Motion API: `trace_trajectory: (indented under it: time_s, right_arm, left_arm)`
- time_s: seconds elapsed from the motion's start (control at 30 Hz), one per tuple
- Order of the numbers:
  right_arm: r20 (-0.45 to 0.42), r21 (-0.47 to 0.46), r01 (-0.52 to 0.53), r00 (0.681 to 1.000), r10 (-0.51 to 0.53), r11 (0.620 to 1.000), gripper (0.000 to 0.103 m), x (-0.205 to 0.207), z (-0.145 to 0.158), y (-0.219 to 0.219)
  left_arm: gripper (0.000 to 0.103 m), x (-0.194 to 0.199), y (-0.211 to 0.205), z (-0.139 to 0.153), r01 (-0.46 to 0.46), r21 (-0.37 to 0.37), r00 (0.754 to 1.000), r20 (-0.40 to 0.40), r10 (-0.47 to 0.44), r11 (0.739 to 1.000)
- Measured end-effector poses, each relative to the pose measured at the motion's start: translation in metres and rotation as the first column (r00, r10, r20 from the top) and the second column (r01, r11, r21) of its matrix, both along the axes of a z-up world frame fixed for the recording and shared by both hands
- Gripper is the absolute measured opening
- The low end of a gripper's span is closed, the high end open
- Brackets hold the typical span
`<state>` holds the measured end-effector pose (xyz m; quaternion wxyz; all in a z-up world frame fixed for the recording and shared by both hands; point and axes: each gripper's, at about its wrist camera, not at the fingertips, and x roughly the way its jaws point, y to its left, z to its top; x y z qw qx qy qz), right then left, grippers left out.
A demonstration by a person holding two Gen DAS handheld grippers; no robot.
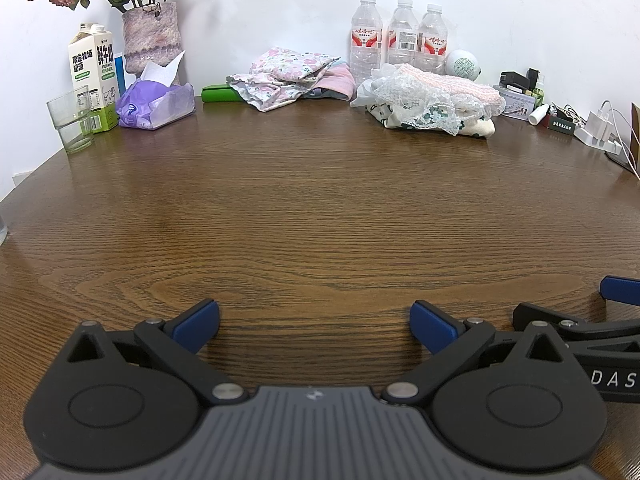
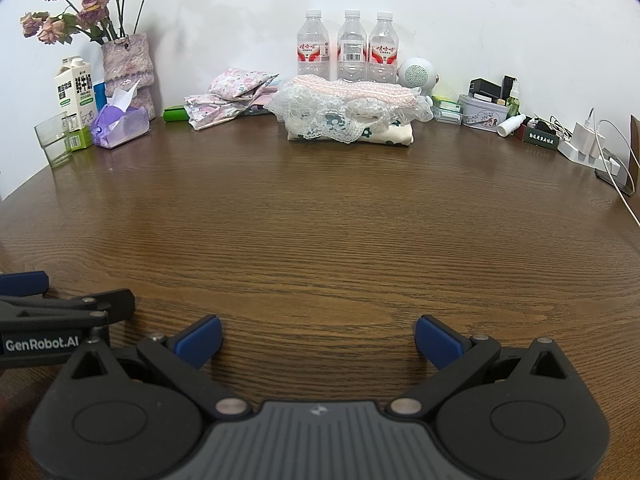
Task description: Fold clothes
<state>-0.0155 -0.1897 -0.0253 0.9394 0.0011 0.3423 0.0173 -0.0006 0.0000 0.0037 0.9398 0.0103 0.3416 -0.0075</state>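
Two heaps of clothes lie at the back of the brown wooden table (image 1: 312,208). A crumpled pile of pink floral clothes (image 1: 288,76) (image 2: 230,96) sits left of centre. To its right is a stack with white lace, pink knit and a cream green-flowered cloth (image 1: 432,100) (image 2: 352,114). My left gripper (image 1: 314,326) hovers low over the near table, open and empty. My right gripper (image 2: 319,340) is beside it, also open and empty. Each one's blue fingers (image 1: 618,288) (image 2: 22,282) show at the edge of the other's view.
Against the wall stand three water bottles (image 2: 348,46), a vase of dried roses (image 1: 152,36), a milk carton (image 1: 94,76), a glass (image 1: 72,120), a purple tissue pack (image 1: 156,102), a green box (image 1: 218,93), a white speaker (image 2: 416,72), a tin (image 2: 482,114) and chargers with cables (image 2: 592,144).
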Motion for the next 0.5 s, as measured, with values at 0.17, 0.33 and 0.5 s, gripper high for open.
trace_trajectory:
  time_s: [0.17, 0.33, 0.5]
  right_arm:
    - [0.000, 0.000, 0.000, 1.000, 0.000, 1.000, 0.103, -0.0001, 0.0000, -0.0001]
    - [0.000, 0.000, 0.000, 1.000, 0.000, 1.000, 0.103, -0.0002, -0.0001, -0.0002]
    - [-0.041, 0.015, -0.020, 0.999, 0.020, 1.000, 0.103, 0.0077, 0.0054, 0.0015]
  left_arm:
    - [0.103, 0.0000, 0.0000, 0.0000, 0.000, 0.000, 1.000, 0.000, 0.000, 1.000]
    - [0.103, 0.0001, 0.0000, 0.0000, 0.000, 0.000, 1.000, 0.000, 0.000, 1.000]
    - [0.103, 0.0054, 0.0069, 0.0036, 0.046, -0.014, 0.999, 0.022, -0.046, 0.999]
